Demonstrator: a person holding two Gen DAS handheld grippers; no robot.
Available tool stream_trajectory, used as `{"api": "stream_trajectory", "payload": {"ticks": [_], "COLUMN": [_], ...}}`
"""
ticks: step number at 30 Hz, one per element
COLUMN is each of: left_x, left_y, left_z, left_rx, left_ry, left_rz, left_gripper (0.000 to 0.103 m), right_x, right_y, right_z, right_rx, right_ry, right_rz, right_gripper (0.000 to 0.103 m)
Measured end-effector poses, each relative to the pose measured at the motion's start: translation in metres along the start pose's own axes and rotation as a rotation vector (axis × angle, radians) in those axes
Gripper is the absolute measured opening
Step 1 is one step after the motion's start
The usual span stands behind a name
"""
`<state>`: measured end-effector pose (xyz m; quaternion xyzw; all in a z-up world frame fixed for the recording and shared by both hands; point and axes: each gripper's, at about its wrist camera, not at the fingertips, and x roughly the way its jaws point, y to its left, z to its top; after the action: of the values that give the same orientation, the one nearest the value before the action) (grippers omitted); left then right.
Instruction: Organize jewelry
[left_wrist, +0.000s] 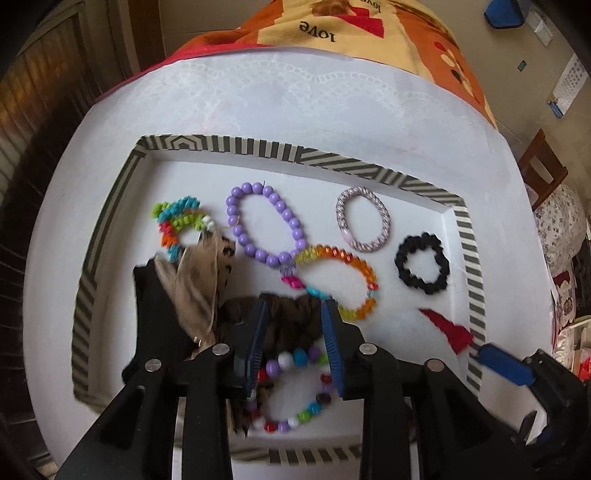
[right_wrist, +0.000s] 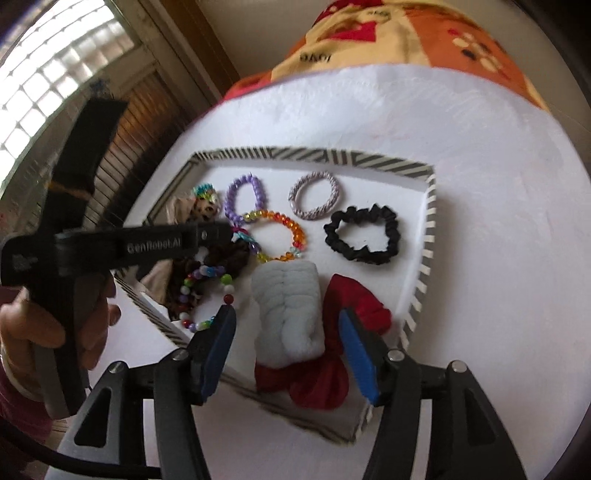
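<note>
Jewelry: bracelets and scrunchies lying in striped tray (left_wrist: 467, 236); left hand-held gripper (left_wrist: 295, 343) jaws apart, empty, over brown scrunchie (left_wrist: 291, 317); right hand-held gripper (right_wrist: 288, 354) wide, straddling white scrunchie (right_wrist: 291, 306); sorting underway; next, probably close and lift.

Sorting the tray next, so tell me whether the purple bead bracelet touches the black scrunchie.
Apart. The left wrist view shows the purple bead bracelet and black scrunchie separated by bare white tray floor, with the braided hair tie between them.
</note>
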<state>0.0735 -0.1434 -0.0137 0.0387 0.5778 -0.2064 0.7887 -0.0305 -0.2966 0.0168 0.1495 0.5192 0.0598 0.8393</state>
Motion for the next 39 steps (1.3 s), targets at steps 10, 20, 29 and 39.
{"api": "stream_trajectory", "payload": {"ticks": [10,20,29,39], "left_x": [-0.049,-0.087,-0.111,-0.118], "left_y": [0.005,0.008,0.018,0.017], "left_z": [-0.04,-0.062,-0.078,-0.081], "left_rx": [0.005,0.019,0.003,0.006], "left_ry": [-0.071,-0.161,-0.216,-0.241], "left_rz": [0.033,0.106,0.133,0.145], "left_gripper": [0.007,0.007,0.007,0.007], "right_x": [-0.051,-0.063,-0.064,-0.065], "right_y": [0.005,0.041,0.065,0.074], "right_z": [-0.019,-0.028,-0.028,-0.027], "right_rx": [0.07,0.066,0.062,0.047], "right_ry": [-0.122,-0.186,-0.204,-0.201], "right_rz": [-0.118,-0.148,-0.165,-0.176], "right_gripper": [0.063,0.067,0.068,0.069]}}
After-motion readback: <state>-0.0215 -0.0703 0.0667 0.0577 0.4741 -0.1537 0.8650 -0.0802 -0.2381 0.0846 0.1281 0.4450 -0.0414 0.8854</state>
